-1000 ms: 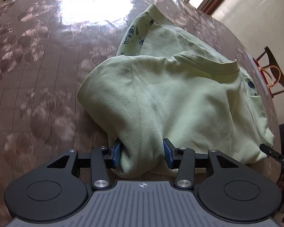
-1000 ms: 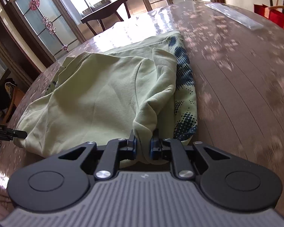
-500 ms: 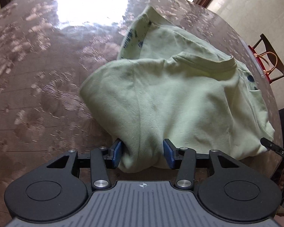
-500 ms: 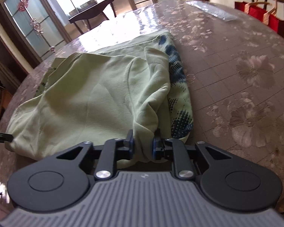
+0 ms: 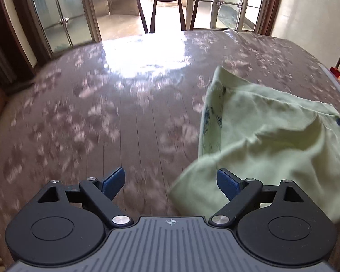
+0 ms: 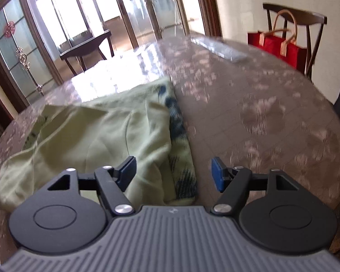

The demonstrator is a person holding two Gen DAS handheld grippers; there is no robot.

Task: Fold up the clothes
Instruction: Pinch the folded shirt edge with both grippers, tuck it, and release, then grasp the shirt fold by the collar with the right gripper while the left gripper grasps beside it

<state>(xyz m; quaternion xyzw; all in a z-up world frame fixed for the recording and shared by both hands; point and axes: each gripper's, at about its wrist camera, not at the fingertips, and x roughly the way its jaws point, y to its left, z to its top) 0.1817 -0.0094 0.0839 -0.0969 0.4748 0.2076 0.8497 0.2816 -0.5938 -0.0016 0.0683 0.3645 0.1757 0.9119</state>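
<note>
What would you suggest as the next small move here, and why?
Probably pull both grippers back. The left gripper and right gripper are opening with nothing pinched, and the green garment lies folded on the table.

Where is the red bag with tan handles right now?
In the right wrist view the red bag is at upper right, on or against a dark wooden chair just past the table's far edge, well away from the green garment.

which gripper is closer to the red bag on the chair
Right. The right gripper faces the table side with the red bag; the left gripper sees it only at frame edge.
</note>
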